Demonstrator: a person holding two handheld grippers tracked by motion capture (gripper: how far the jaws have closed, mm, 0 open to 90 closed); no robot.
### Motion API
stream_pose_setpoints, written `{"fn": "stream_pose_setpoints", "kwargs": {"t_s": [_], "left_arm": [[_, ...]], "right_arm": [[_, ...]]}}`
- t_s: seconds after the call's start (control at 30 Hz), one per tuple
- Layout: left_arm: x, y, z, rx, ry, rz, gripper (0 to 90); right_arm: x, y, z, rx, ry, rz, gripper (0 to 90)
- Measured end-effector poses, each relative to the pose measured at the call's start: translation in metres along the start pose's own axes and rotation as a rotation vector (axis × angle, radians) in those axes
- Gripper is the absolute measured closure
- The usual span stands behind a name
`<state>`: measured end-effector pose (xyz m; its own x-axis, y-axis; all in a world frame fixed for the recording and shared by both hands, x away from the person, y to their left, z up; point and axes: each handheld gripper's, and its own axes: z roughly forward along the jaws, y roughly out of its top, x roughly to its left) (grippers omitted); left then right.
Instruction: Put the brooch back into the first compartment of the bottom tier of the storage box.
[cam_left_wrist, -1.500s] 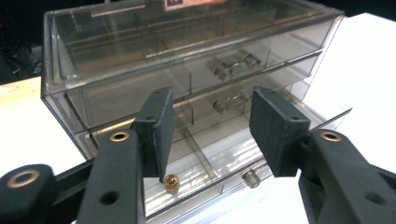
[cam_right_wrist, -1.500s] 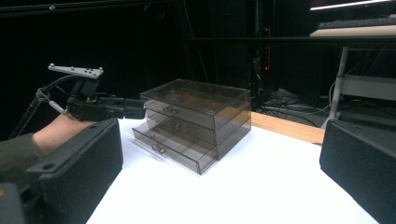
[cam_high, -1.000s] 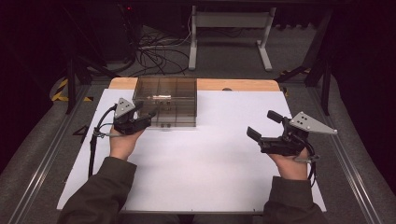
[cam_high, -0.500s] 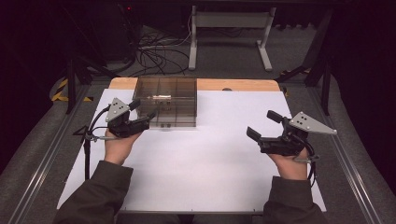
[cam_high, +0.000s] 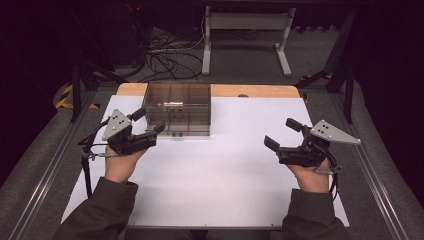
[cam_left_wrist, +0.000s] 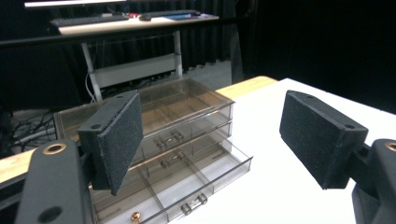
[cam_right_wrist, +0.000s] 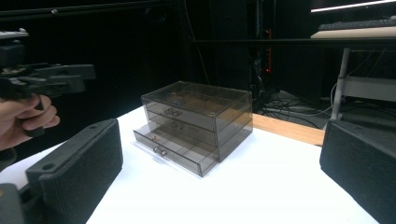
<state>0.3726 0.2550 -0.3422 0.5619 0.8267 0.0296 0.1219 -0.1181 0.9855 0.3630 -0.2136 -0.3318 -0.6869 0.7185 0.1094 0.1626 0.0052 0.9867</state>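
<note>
High view: a person seated at a white table (cam_high: 215, 175) holds a two-jaw gripper in each hand. The left gripper (cam_high: 149, 121), at about nine o'clock on the tabletop, hangs just beside the front left corner of a smoked transparent drawer box (cam_high: 177, 107) that stands at roughly eleven o'clock, near the table's far wooden edge. Its jaws have just been opening and stand apart with nothing between them. The right gripper (cam_high: 283, 133), at about three o'clock and well apart from the box, is likewise spread and empty.

Left gripper view: the two black pads (cam_left_wrist: 116, 133) frame the three-tier box, its bottom drawer (cam_left_wrist: 187, 186) pulled out toward six o'clock, a small brass-coloured object (cam_left_wrist: 135, 216) lying in one compartment.

Right gripper view: the box sits at twelve o'clock between wide-set jaws, bottom drawer protruding; the left gripper and its hand (cam_right_wrist: 23, 116) show at nine o'clock
</note>
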Motion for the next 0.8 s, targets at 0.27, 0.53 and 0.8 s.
{"fn": "stream_pose_setpoints", "kwargs": {"t_s": [0.27, 0.53, 0.8], "left_arm": [[-0.006, 0.003, -0.013, -0.003, -0.016, 0.019, 19.3], [-0.008, 0.004, -0.027, -0.015, -0.02, 0.026, 16.7], [-0.007, 0.001, -0.04, -0.018, -0.015, 0.022, 14.8]], "right_arm": [[0.0, 0.0, 0.0, 0.001, -0.001, -0.001, 0.0], [-0.001, 0.0, -0.003, 0.0, -0.007, 0.0, 0.0], [-0.001, -0.001, -0.003, 0.007, -0.011, 0.0, 0.0]]}}
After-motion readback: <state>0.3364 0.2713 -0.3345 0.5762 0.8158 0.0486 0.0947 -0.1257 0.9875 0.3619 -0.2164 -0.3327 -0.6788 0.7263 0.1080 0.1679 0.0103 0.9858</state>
